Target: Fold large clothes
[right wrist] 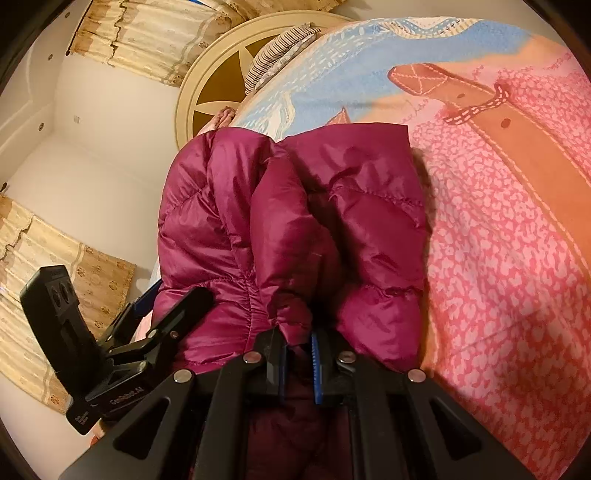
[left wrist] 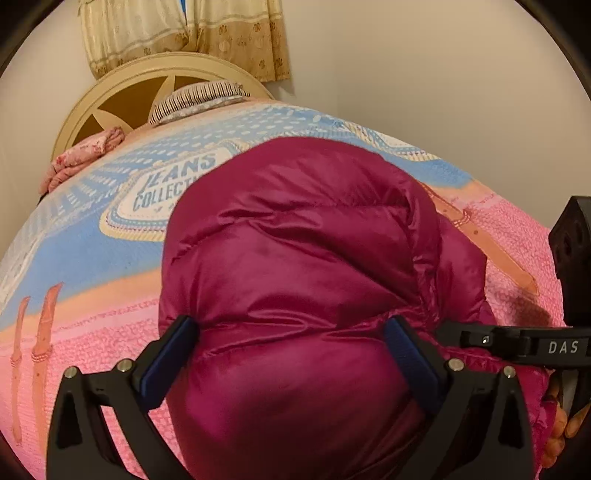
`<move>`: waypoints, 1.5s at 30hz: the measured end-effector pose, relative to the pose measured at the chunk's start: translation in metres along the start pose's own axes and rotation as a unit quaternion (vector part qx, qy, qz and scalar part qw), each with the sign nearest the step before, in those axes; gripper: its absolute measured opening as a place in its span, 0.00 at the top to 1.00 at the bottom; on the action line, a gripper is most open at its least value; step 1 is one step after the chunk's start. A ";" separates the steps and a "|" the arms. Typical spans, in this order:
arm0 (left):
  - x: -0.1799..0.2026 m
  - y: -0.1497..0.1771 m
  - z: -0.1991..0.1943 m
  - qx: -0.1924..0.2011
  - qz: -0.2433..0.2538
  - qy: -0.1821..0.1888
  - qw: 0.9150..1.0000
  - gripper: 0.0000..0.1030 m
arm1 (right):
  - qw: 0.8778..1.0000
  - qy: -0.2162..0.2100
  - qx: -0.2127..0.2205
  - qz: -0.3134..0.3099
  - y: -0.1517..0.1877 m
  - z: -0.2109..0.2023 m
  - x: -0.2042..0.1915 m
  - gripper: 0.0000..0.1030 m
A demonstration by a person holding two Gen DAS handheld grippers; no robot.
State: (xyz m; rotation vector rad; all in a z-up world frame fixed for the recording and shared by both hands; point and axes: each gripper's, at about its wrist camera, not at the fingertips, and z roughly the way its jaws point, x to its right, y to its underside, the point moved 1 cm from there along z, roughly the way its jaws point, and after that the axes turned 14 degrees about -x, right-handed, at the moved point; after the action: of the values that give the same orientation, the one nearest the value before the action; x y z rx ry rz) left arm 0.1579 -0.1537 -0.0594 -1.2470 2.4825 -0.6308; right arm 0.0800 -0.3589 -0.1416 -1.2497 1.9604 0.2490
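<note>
- Left gripper (left wrist: 291, 354): jaws spread wide, straddling puffy magenta jacket (left wrist: 295, 277), not pinching.
- Right gripper (right wrist: 298, 356): jaws nearly closed, clamping jacket hem.
- Jacket bunched on pink/blue blanket (left wrist: 92, 251) on bed, headboard (left wrist: 147, 74) behind.

We see the magenta puffer jacket (left wrist: 295, 258) as a thin, glossy, quilted synthetic cloth that catches light on its puffed ridges, lying on a blanket (left wrist: 92, 258) of matt, nubbly fleece-like cloth. Both the left gripper (left wrist: 291, 354) and the right gripper (right wrist: 298, 354) look like matt black plastic with small shiny metal pins and ribbed blue pads. Beyond them, the headboard (left wrist: 122, 92) looks like smooth cream-painted wood, and the curtain (left wrist: 229, 33) is a soft patterned cloth.
</note>
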 end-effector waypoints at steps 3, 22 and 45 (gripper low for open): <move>0.000 0.000 0.006 -0.008 0.001 0.010 1.000 0.00 | 1.000 -0.006 -0.001 0.004 -0.006 0.001 -0.001 0.92; 0.002 0.002 0.015 -0.013 -0.004 0.007 1.000 0.00 | 0.994 0.091 0.055 -0.039 -0.035 -0.052 -0.021 0.11; -0.088 0.033 0.016 0.001 -0.146 0.124 0.981 0.00 | 0.981 0.146 0.007 -0.127 -0.050 0.036 -0.030 0.11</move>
State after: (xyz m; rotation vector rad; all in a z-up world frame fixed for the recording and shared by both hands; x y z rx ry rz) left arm 0.1940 -0.0688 -0.0848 -1.6403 2.5086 -0.9107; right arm 0.1461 -0.3438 -0.1326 -1.5819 2.0105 -0.0810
